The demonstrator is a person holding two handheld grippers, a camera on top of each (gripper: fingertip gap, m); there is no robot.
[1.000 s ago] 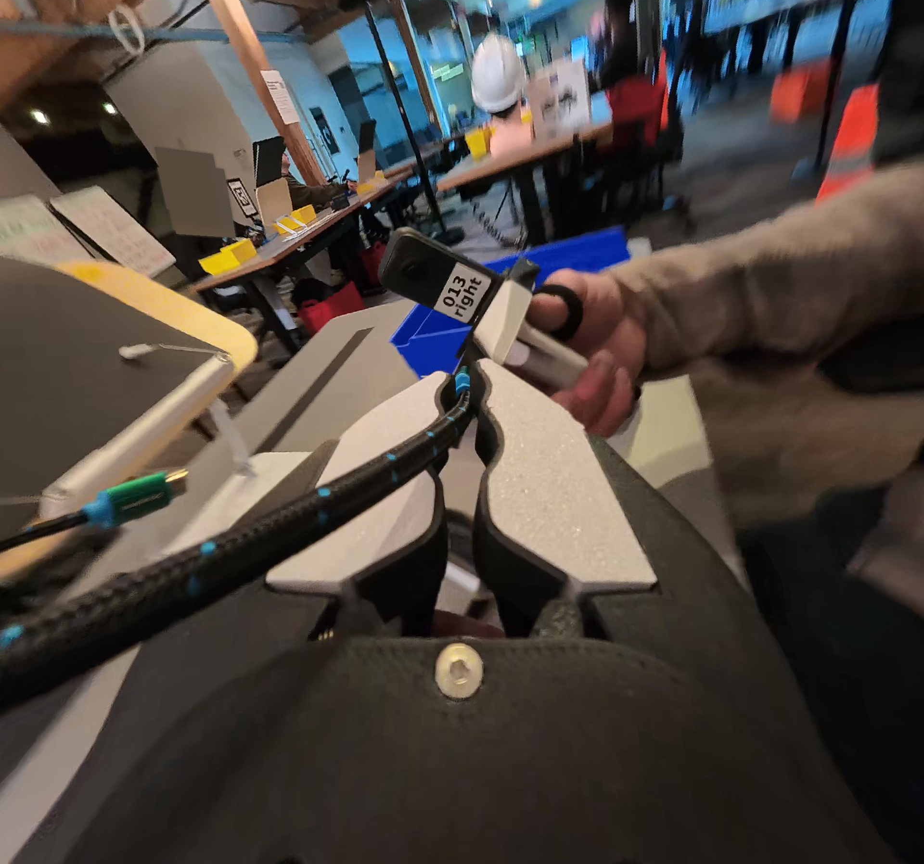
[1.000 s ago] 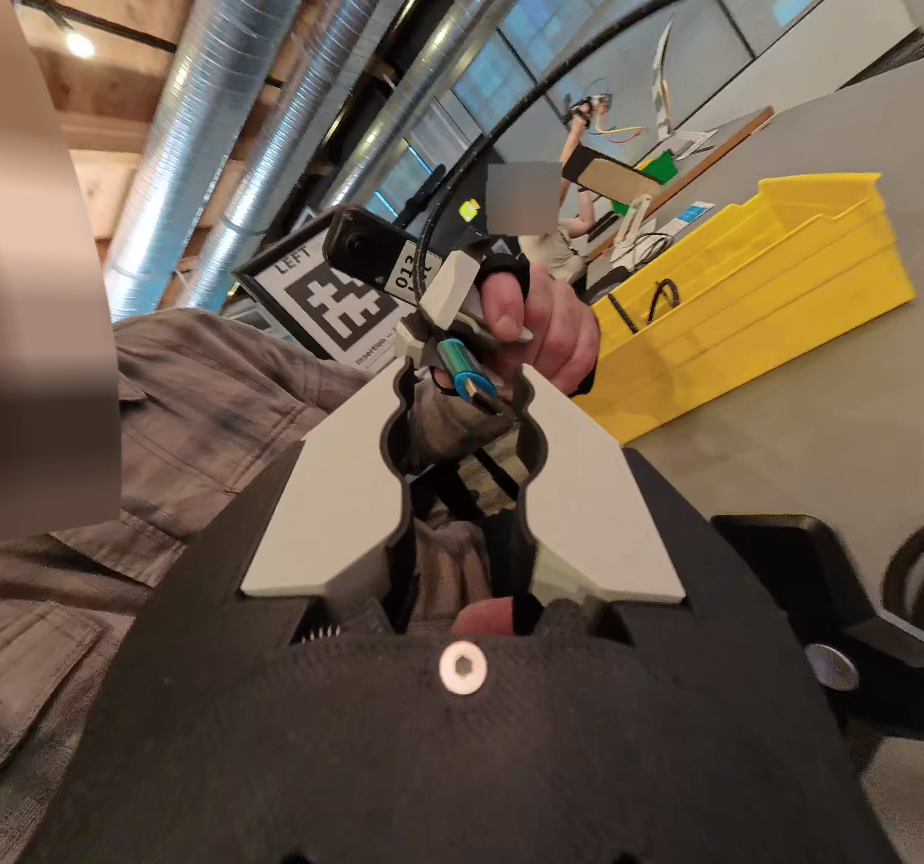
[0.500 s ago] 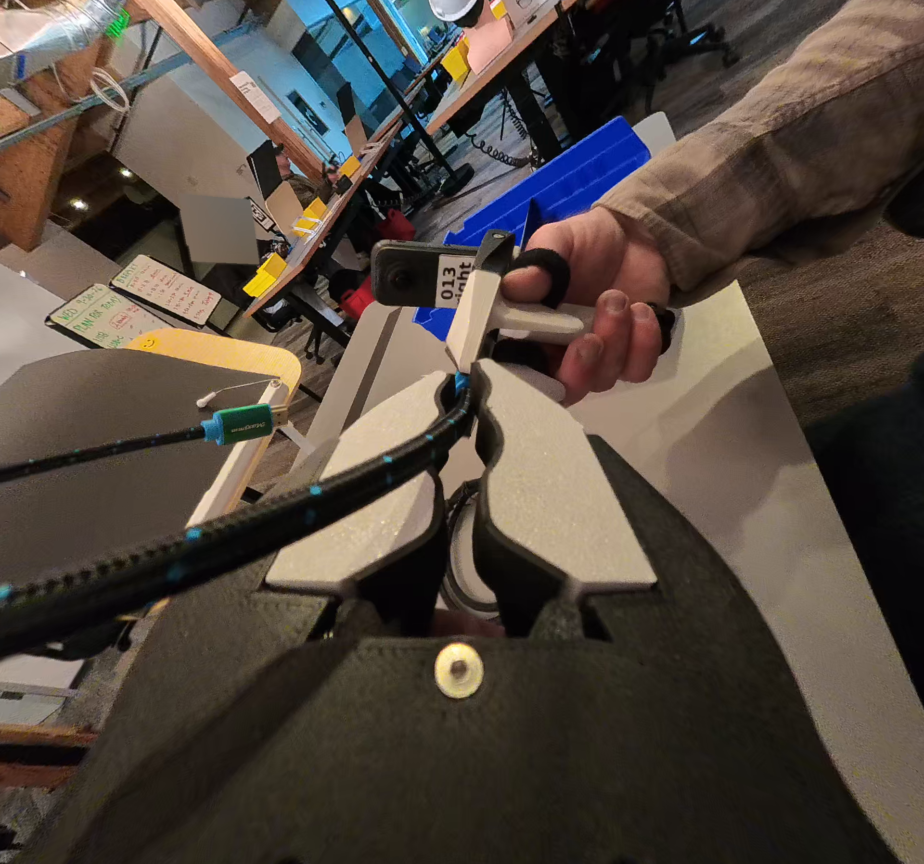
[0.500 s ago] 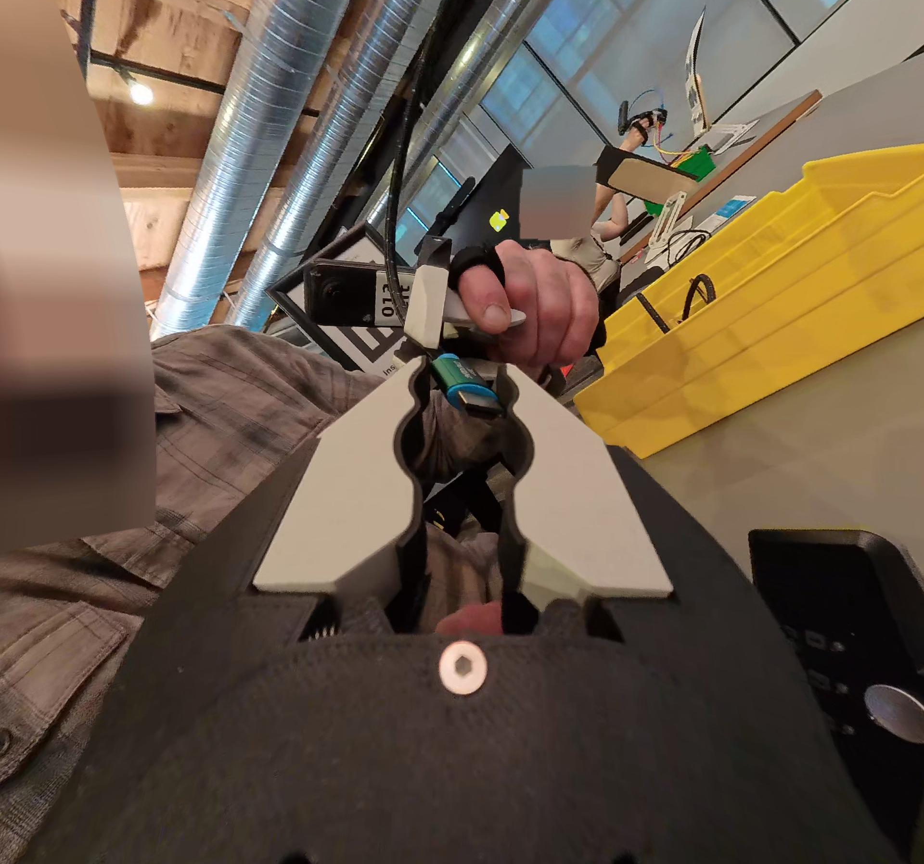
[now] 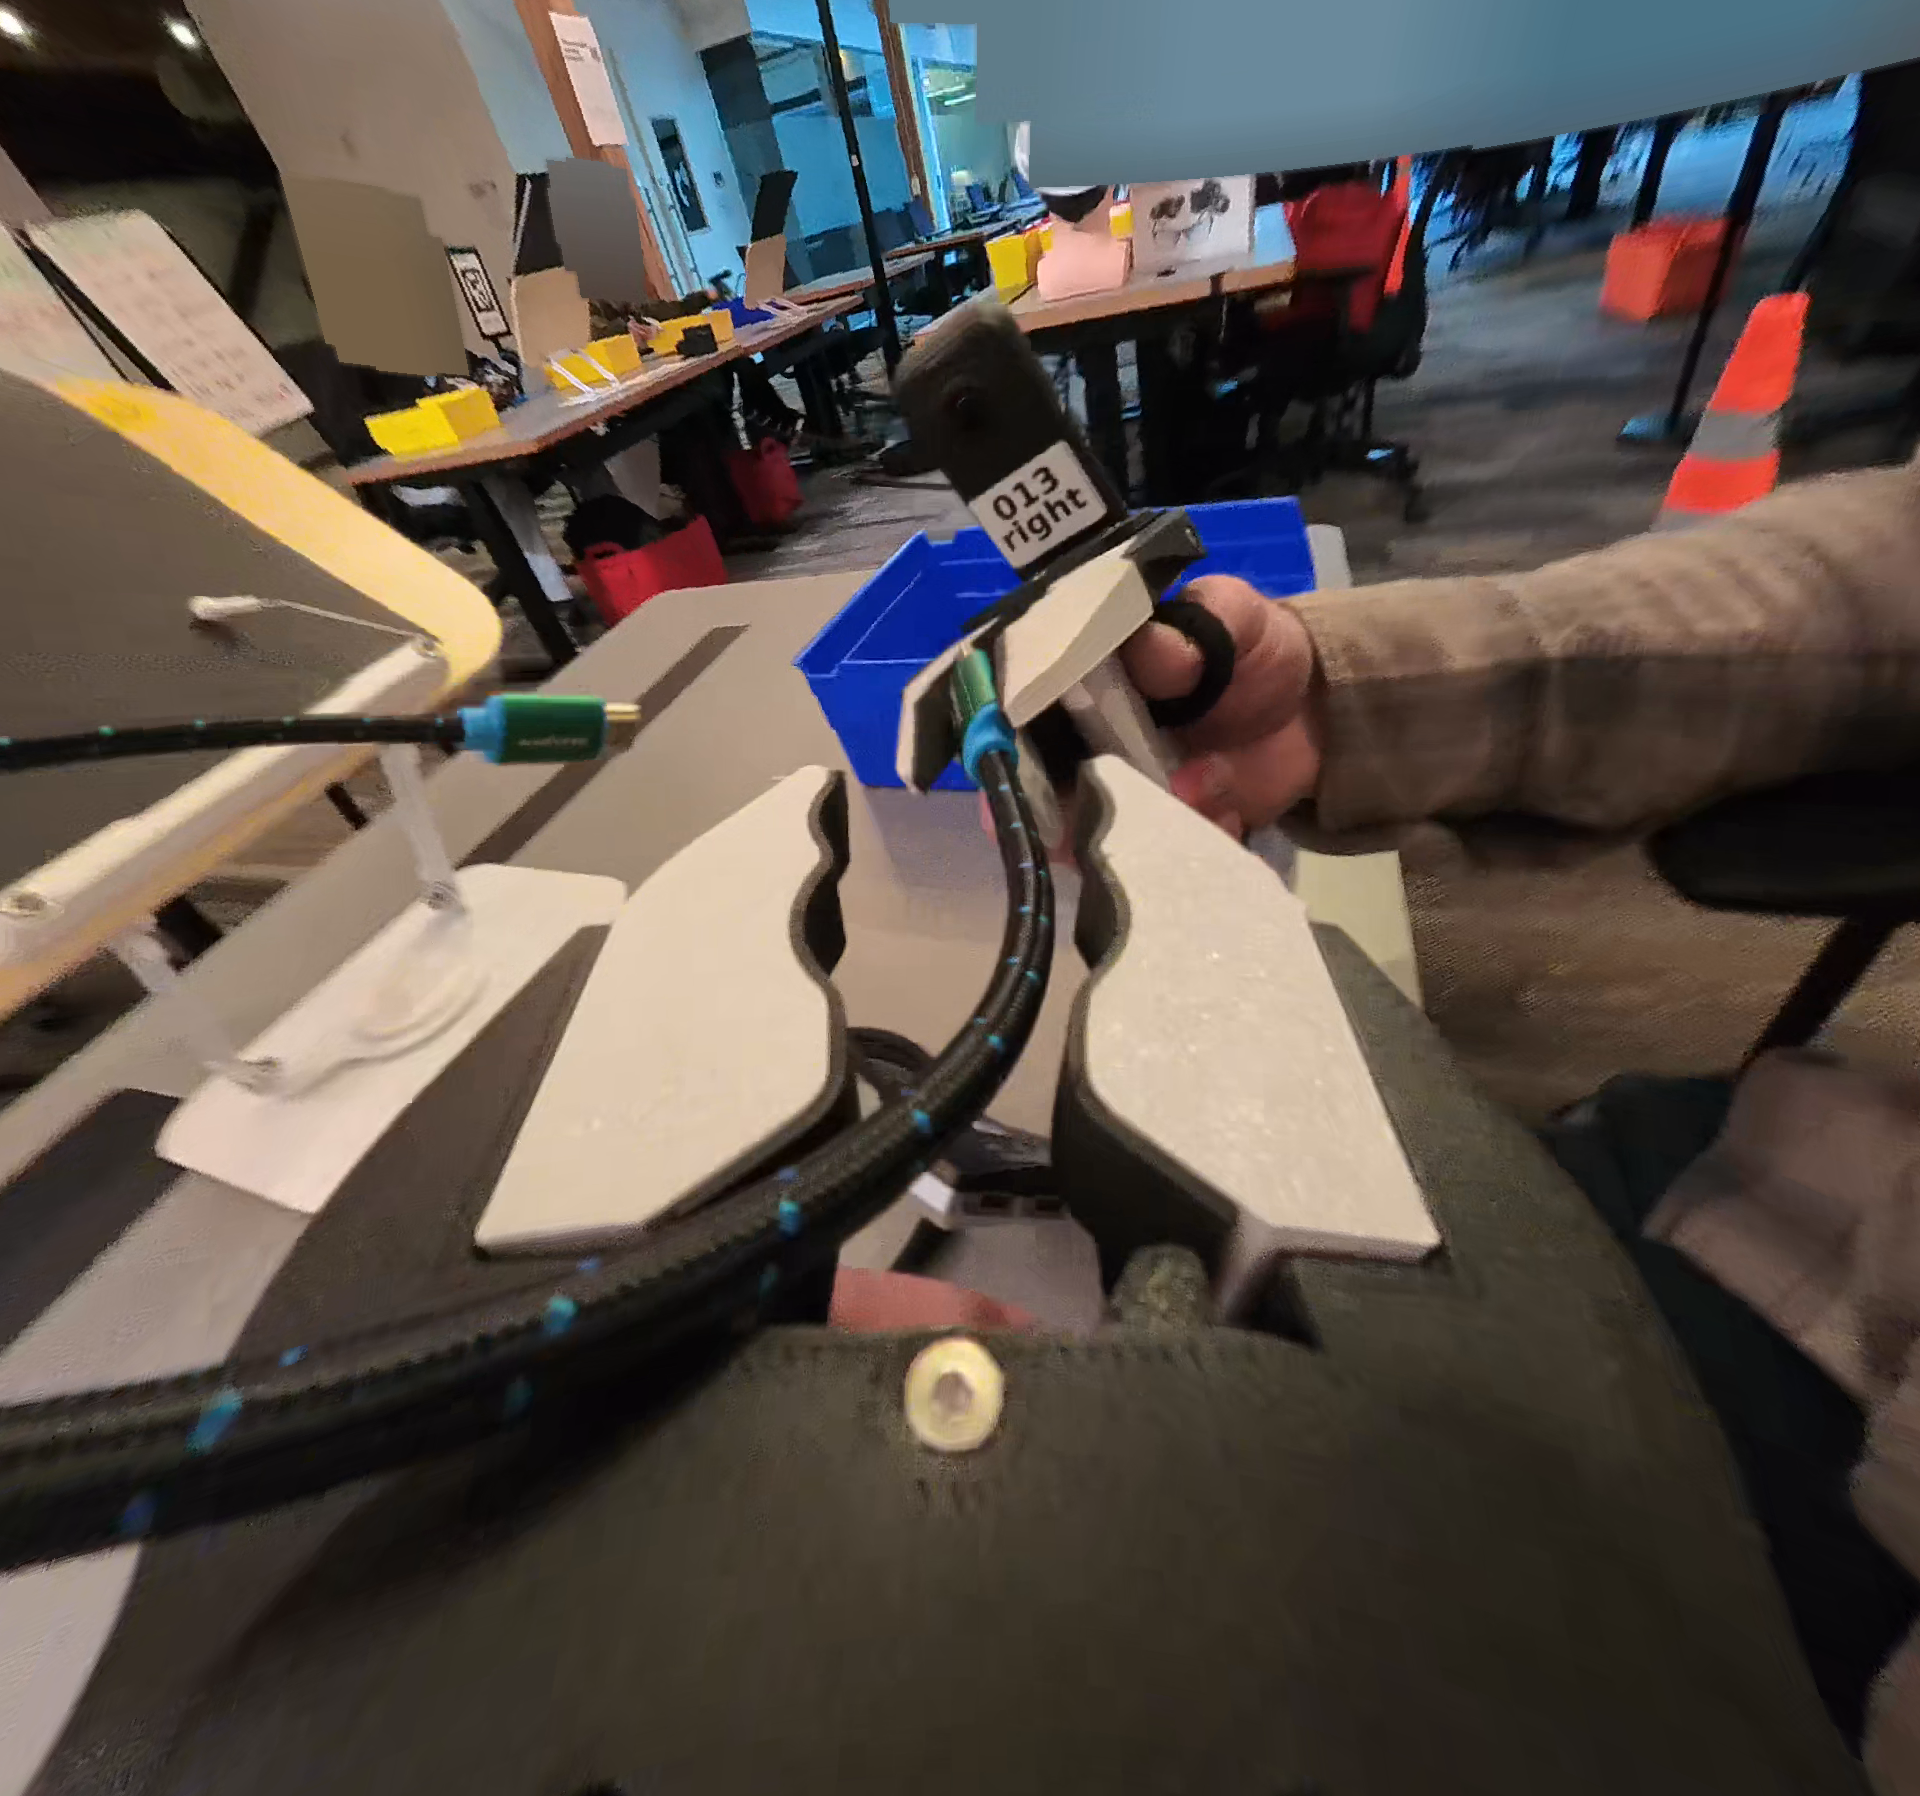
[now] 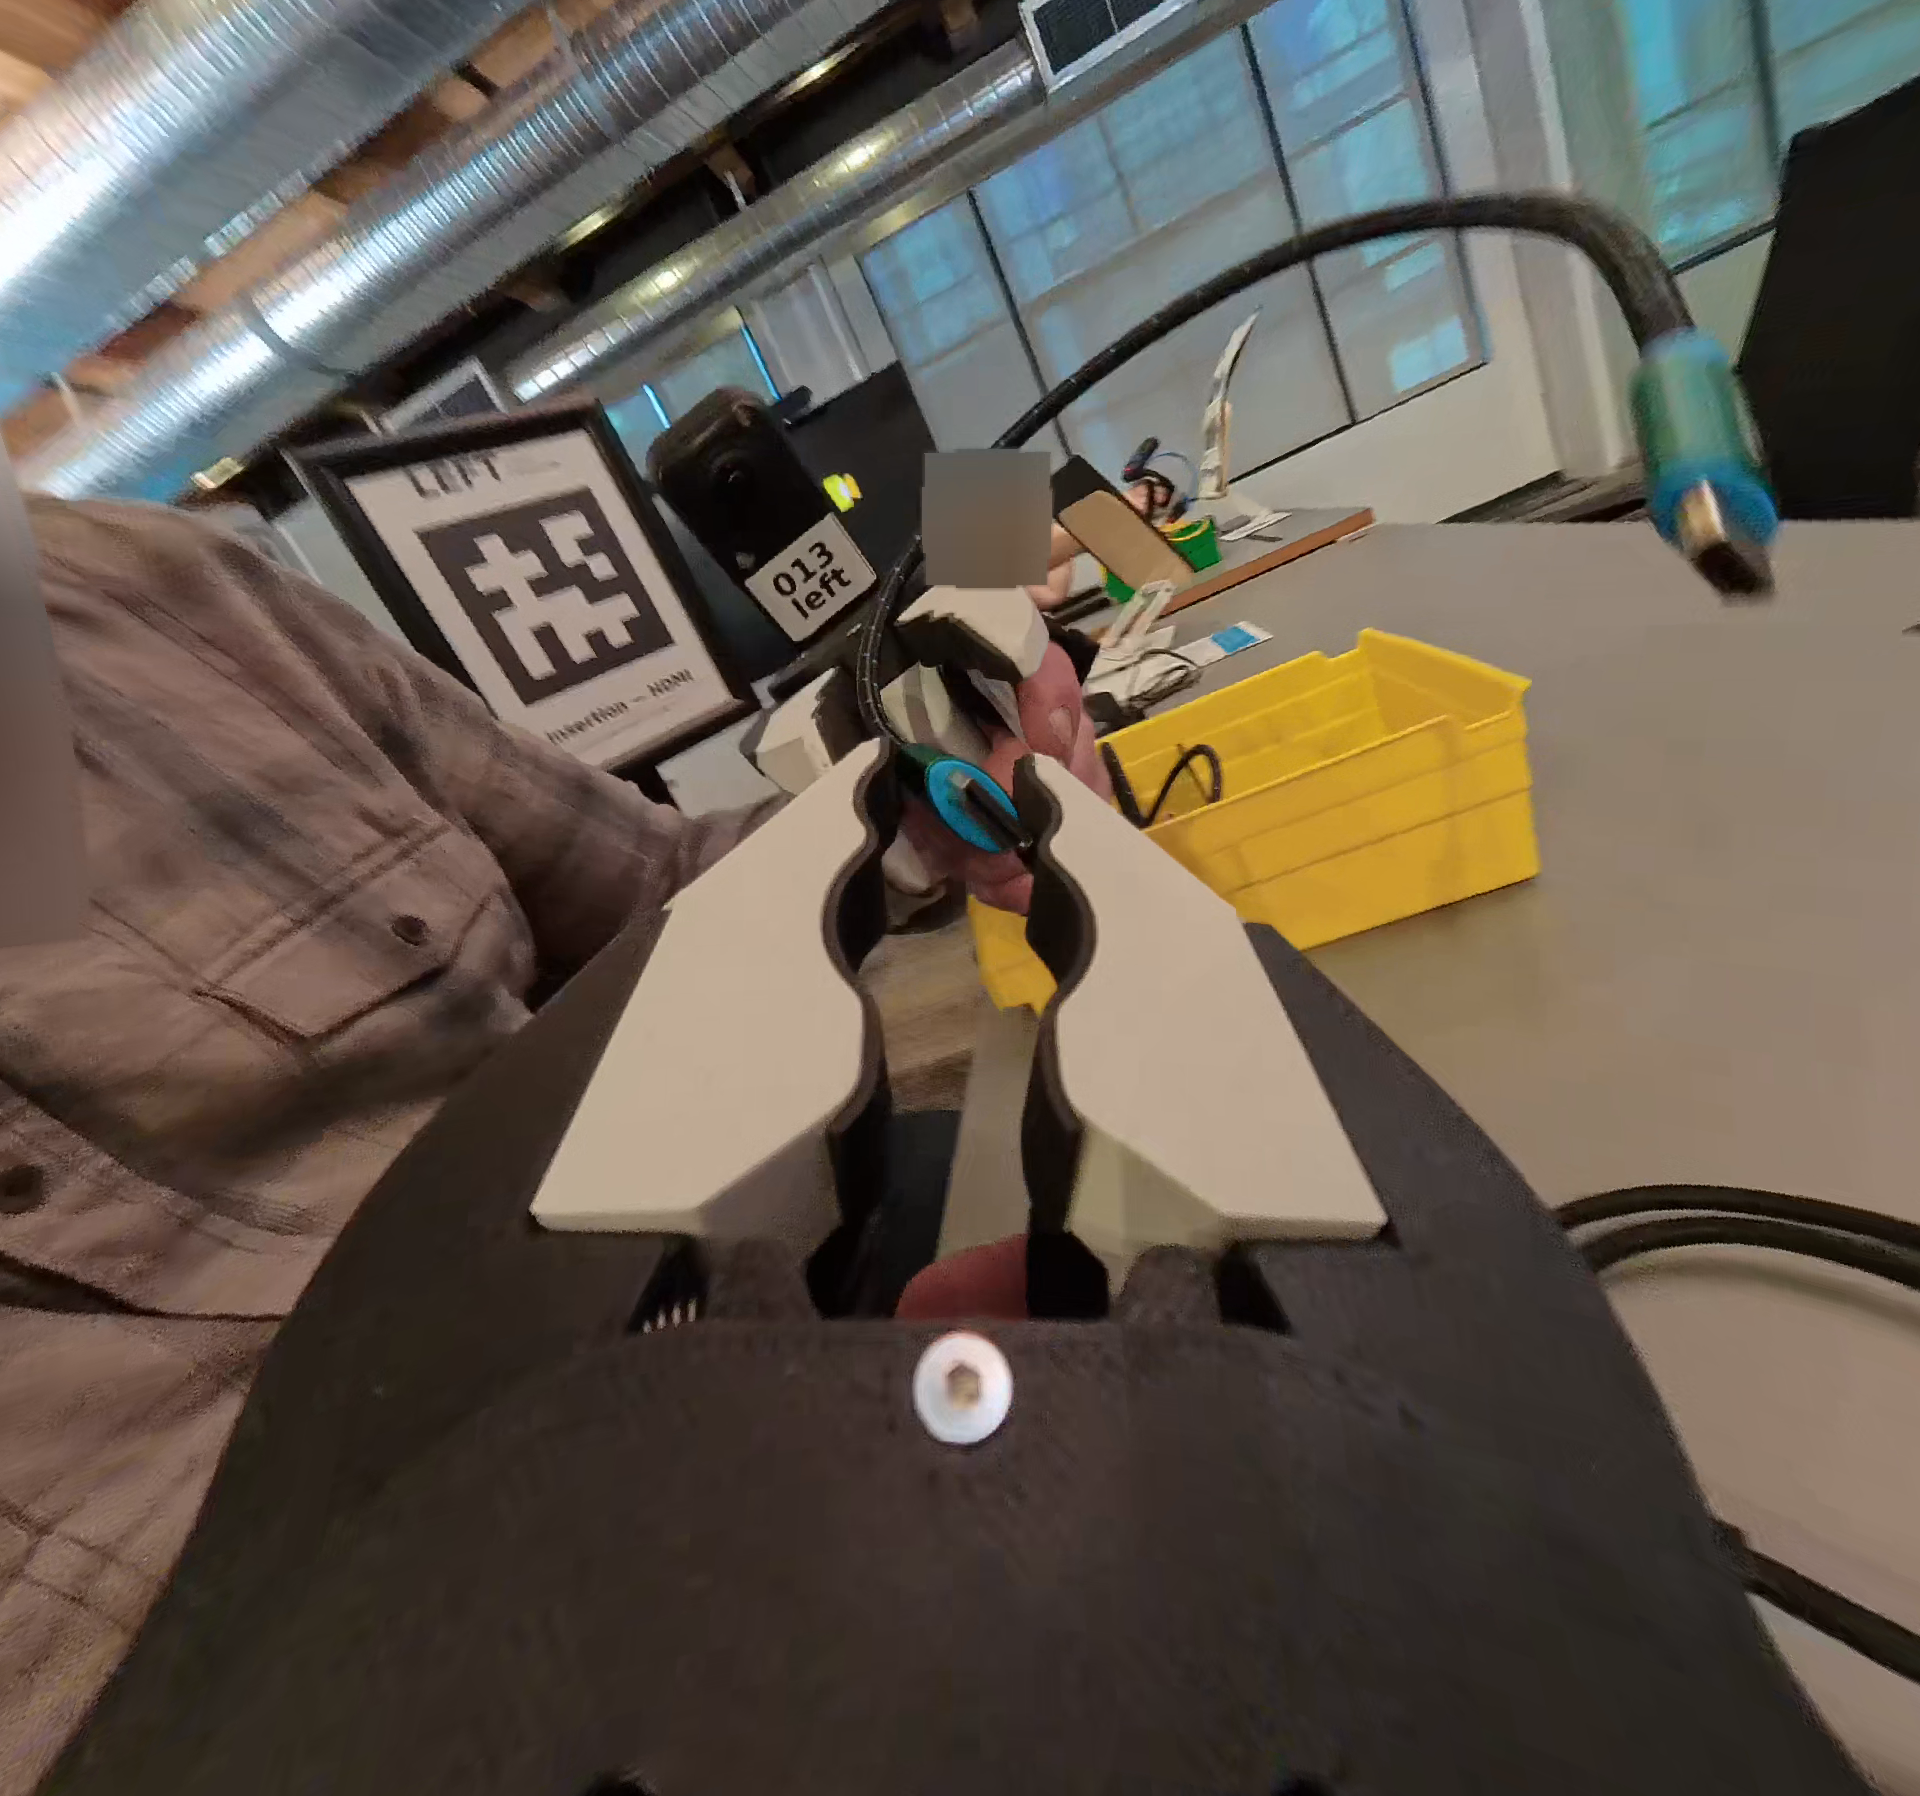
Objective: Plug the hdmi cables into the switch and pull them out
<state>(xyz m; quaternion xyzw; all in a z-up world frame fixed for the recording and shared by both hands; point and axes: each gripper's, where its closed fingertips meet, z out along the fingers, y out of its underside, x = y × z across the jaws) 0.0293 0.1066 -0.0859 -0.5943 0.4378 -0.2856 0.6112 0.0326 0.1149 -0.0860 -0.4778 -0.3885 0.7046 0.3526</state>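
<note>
My right gripper (image 6: 951, 770) is shut on the green and blue plug (image 6: 961, 796) of a black braided HDMI cable. The left wrist view shows it ahead, with the plug (image 5: 975, 702) between its fingers. My left gripper (image 5: 961, 790) is open. The cable (image 5: 1023, 925) runs loosely between its fingers without being clamped. The cable's other green plug (image 5: 545, 728) hangs free in the air at the left, and it also shows in the right wrist view (image 6: 1704, 489) at the upper right. A small device with ports (image 5: 987, 1204) peeks out below the left fingers.
A blue bin (image 5: 883, 645) stands behind the right gripper. A yellow bin (image 6: 1351, 790) sits on the grey table (image 6: 1662, 915). More black cable (image 6: 1745, 1227) lies at the right. A framed marker sign (image 6: 540, 593) and a white stand (image 5: 395, 967) are close by. Less than 4 cm separates the two grippers' tips.
My left gripper has opened and let go of the cable it was clamping. The right gripper keeps hold of the plug. Both views have swung toward level.
</note>
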